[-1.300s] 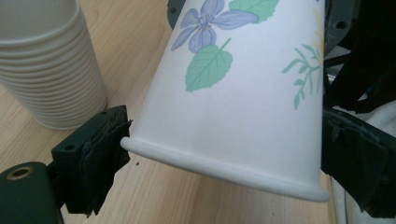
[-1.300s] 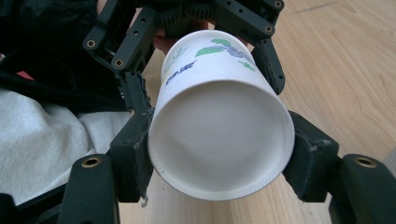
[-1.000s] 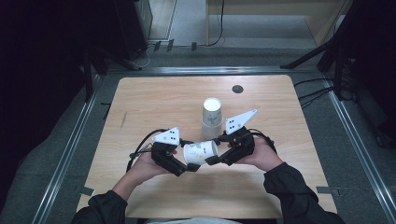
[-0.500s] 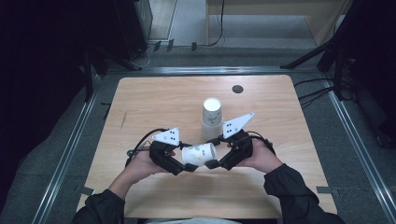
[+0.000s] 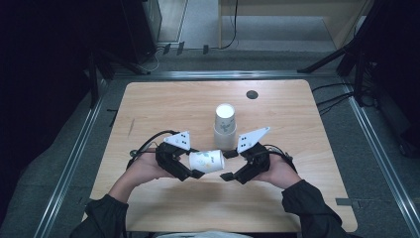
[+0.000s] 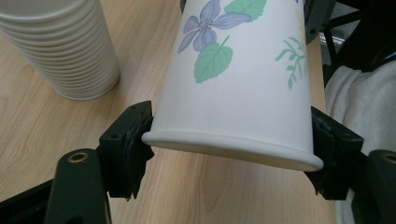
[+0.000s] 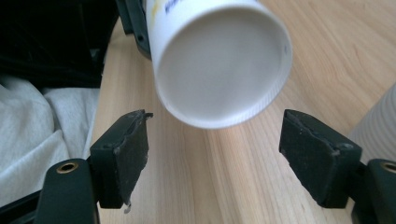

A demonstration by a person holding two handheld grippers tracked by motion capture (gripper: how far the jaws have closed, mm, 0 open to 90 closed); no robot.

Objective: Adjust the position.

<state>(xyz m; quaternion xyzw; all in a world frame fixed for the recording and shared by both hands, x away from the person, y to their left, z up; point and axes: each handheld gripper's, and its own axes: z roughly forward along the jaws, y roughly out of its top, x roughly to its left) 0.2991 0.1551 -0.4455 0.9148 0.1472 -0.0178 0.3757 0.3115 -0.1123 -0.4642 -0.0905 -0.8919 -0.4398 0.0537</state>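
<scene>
**Jaws of the left gripper clamp a paper cup while the right pair stands wide**

Jaws on the left gripper (image 5: 194,168) press against both sides of a flowered paper cup (image 5: 207,161) close to its rolled rim; the left gripper view shows each black pad (image 6: 135,135) tight against the cup's (image 6: 243,79) wall. The cup lies on its side in the air above the counter (image 5: 163,106), rim toward the left hand (image 5: 143,171) and closed bottom toward the right.

Across from it, the right gripper (image 5: 229,165) has its jaws spread wide, and they have just been closing a little after springing apart. In the right gripper view the cup's round bottom (image 7: 222,65) hangs ahead of and above the two pads (image 7: 123,154), which stand clear of it on either side with bare wood showing between. Nothing is pinched there.

Just behind the two grippers, a stack of paper cups (image 5: 225,126) stands upright near the middle of the counter. It sits very close to the right gripper's grey plate (image 5: 252,139) and just beyond the held cup. The left gripper view shows that stack's ribbed rims (image 6: 60,46) to the left of the held cup, apart from it.

Farther back, a small dark round spot (image 5: 252,94) marks the counter near its far edge. Cables (image 5: 148,144) loop from the grippers over the wood. Pale cloth (image 7: 51,135) shows at the near edge of the counter in both gripper views.
</scene>
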